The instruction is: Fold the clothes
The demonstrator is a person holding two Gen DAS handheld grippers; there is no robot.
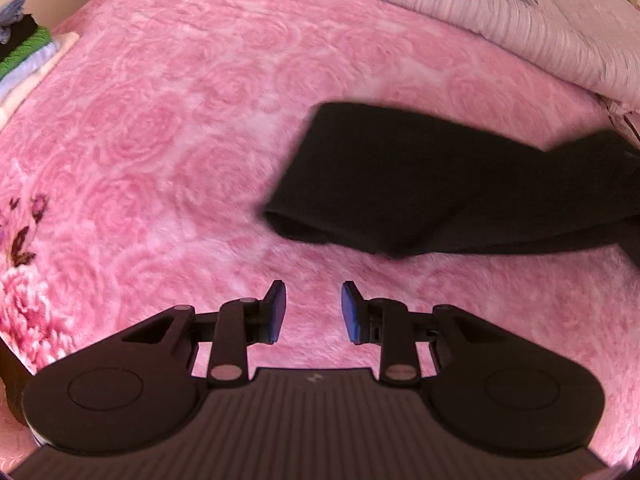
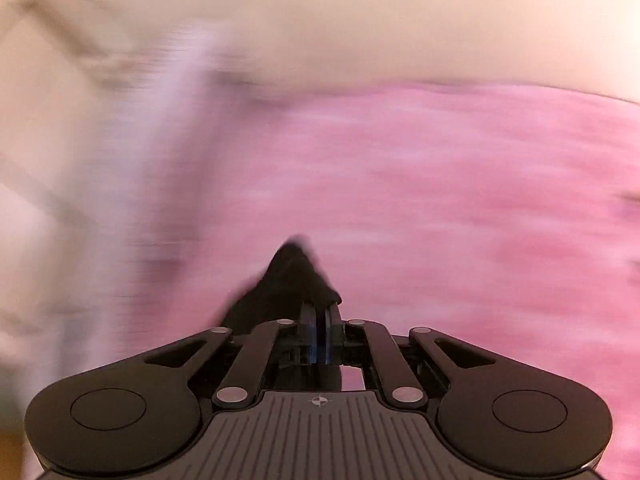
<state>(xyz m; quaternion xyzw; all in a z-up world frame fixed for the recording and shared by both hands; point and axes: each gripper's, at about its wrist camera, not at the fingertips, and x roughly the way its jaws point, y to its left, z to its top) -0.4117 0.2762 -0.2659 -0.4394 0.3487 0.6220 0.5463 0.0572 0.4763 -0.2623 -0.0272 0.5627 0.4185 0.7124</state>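
Observation:
A black garment [image 1: 400,184] lies partly folded on the pink rose-patterned blanket [image 1: 160,140], stretching off to the right edge of the left wrist view. My left gripper [image 1: 313,310] is open and empty, just short of the garment's near edge. My right gripper [image 2: 320,320] is shut on a bunched end of the black garment [image 2: 292,280], held above the blanket [image 2: 440,200]. The right wrist view is heavily motion-blurred.
A pale pink ribbed quilt [image 1: 480,12] is piled along the far side of the bed. A stack of folded clothes [image 1: 24,48] with a green layer sits at the far left. A cream wall or headboard [image 2: 320,20] fills the top of the right wrist view.

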